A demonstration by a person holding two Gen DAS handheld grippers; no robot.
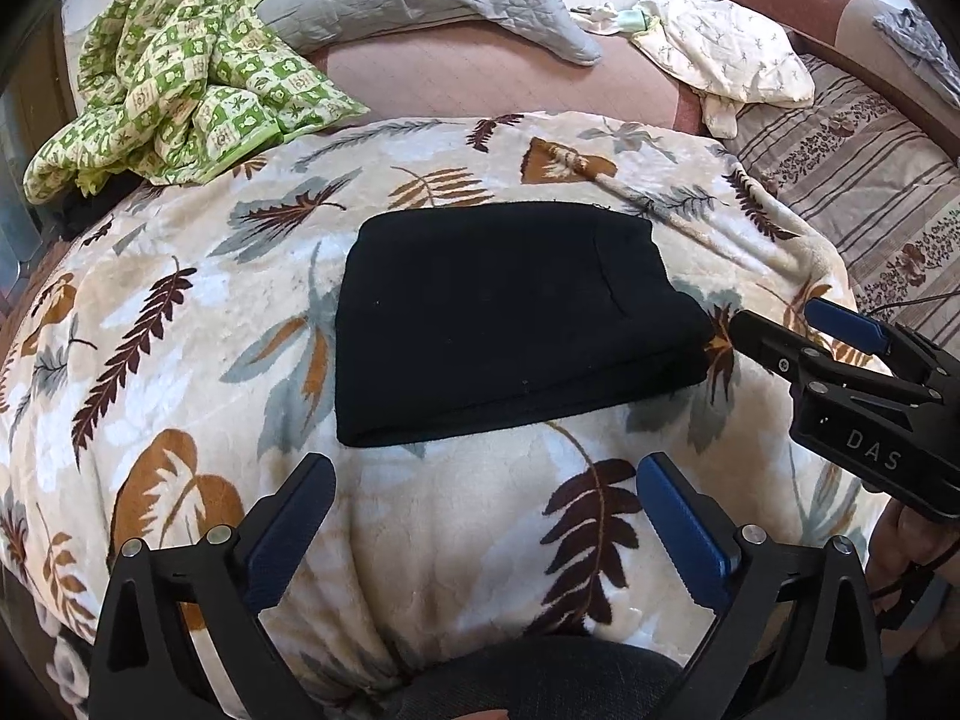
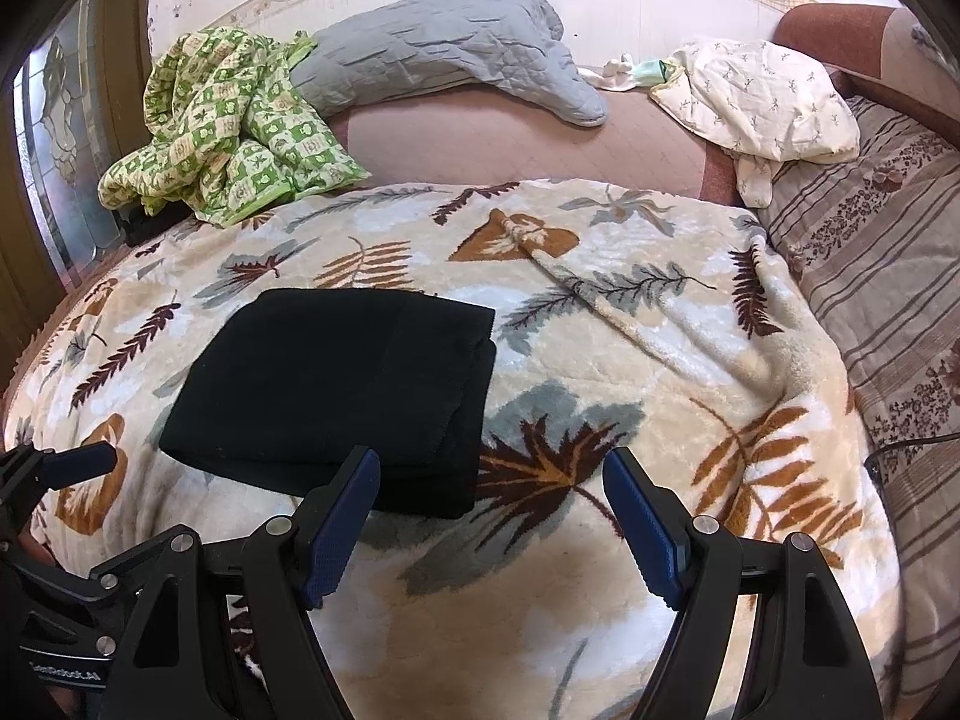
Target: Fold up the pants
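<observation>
Black pants (image 1: 510, 324) lie folded into a thick rectangle on the leaf-patterned blanket (image 1: 210, 360). In the left wrist view my left gripper (image 1: 486, 468) hovers open just below the bundle's near edge, with nothing between its blue pads. My right gripper (image 1: 774, 318) shows at the right, beside the bundle's right corner and apart from it. In the right wrist view the pants (image 2: 336, 390) sit left of centre. There my right gripper (image 2: 492, 462) stands open over the blanket (image 2: 630, 390), its left fingertip (image 2: 360, 468) overlapping the bundle's near corner. The left gripper (image 2: 90, 459) peeks in at the left edge.
A green checked cloth (image 2: 228, 126), a grey pillow (image 2: 444, 54) and a cream patterned cloth (image 2: 762, 96) lie along the wall at the back. A striped floral cover (image 2: 888, 276) runs down the right side. A dark cable (image 2: 900, 450) lies on it. A blanket ridge (image 2: 600, 306) runs diagonally right of the pants.
</observation>
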